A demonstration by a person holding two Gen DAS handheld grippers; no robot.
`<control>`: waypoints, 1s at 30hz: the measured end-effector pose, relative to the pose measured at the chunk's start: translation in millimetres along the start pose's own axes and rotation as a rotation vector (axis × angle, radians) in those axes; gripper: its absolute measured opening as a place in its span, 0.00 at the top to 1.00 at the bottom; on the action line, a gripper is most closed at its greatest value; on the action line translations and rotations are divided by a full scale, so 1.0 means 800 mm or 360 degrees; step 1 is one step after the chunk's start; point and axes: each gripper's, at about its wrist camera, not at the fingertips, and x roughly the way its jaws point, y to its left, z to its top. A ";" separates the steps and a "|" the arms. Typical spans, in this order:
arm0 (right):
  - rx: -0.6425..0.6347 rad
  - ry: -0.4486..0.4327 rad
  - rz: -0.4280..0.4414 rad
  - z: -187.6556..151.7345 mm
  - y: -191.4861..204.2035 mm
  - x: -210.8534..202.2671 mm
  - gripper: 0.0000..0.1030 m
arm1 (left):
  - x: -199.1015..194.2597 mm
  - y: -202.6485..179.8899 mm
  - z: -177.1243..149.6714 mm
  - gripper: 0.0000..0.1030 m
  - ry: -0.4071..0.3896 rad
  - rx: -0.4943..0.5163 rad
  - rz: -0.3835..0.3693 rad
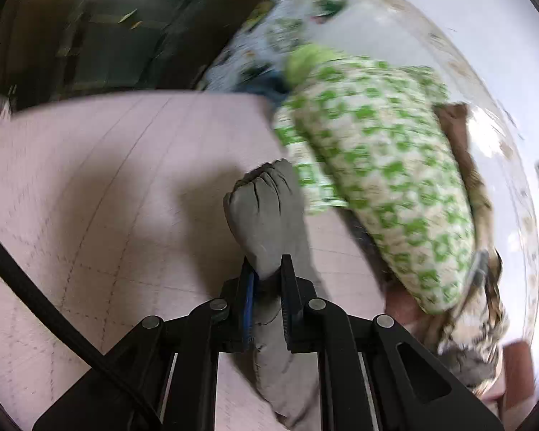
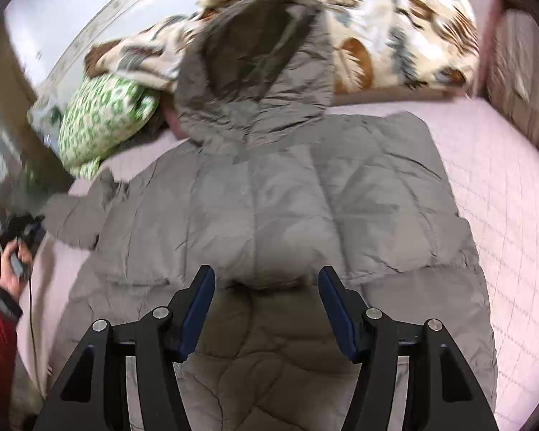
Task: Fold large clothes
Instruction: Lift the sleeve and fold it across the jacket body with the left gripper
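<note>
A grey hooded puffer jacket (image 2: 276, 194) lies spread flat on a pink quilted bed (image 2: 503, 179), its hood (image 2: 255, 57) toward the far side. My right gripper (image 2: 266, 276) is open and empty, hovering above the jacket's lower middle. My left gripper (image 1: 267, 269) is shut on the jacket's grey sleeve cuff (image 1: 262, 215), and the cuff sticks out past the fingertips above the bed (image 1: 107, 179). In the right wrist view the left gripper (image 2: 23, 230) shows at the far left, at the end of the sleeve (image 2: 79, 215).
A green-and-white patterned pillow (image 1: 377, 165) lies at the bed's head, also in the right wrist view (image 2: 100, 118). A brown-and-white patterned blanket (image 2: 395, 39) is heaped behind the hood. A black cable (image 1: 36, 287) crosses the left wrist view. A dark cabinet (image 1: 90, 36) stands beyond the bed.
</note>
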 end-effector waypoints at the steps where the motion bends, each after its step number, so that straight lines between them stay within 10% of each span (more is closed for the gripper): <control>1: 0.0025 -0.0003 0.0006 0.001 -0.003 -0.002 0.37 | -0.009 -0.012 0.001 0.88 -0.0007 0.0033 -0.0009; 13: 0.0113 -0.0113 0.0095 0.011 -0.016 -0.032 0.37 | -0.152 -0.228 -0.045 0.88 -0.0055 0.0510 -0.0343; 30: 0.0422 -0.0361 0.0269 0.032 -0.106 -0.108 0.37 | -0.205 -0.478 -0.315 0.88 0.0300 0.1069 -0.0722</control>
